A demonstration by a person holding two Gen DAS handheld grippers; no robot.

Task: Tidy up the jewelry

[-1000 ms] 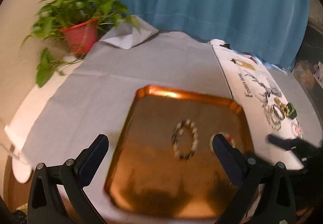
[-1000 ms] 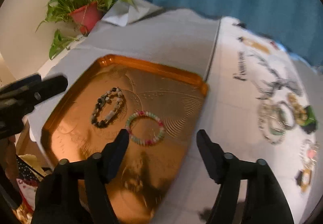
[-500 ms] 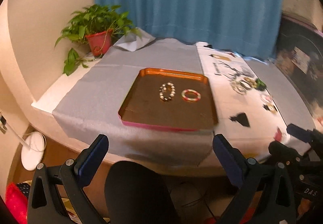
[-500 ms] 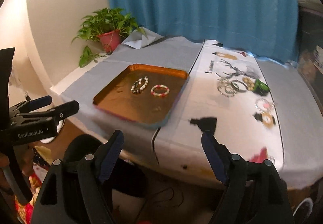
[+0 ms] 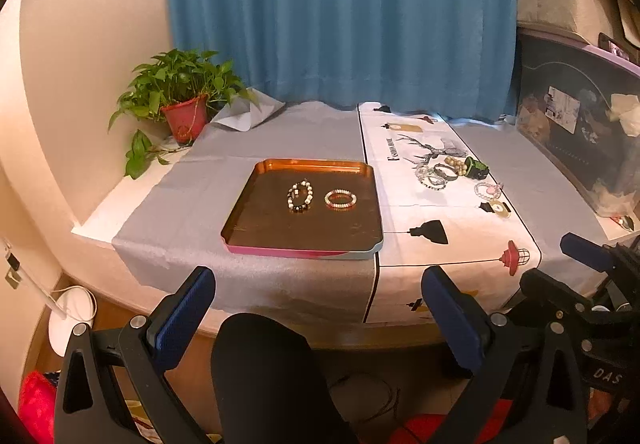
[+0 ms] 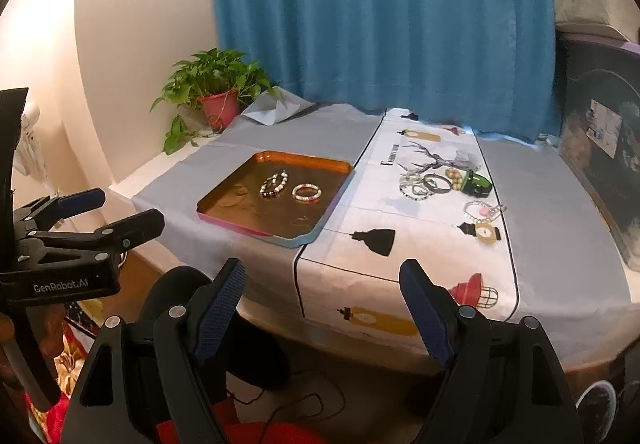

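Bracelets lie side by side in the copper tray: a black-and-white beaded bracelet to the left, a pink-and-white beaded bracelet to the right, apart. More jewelry sits clustered on the white printed runner beside the tray. The left gripper and right gripper both hang off the table's near edge, jaws spread wide, nothing between them.
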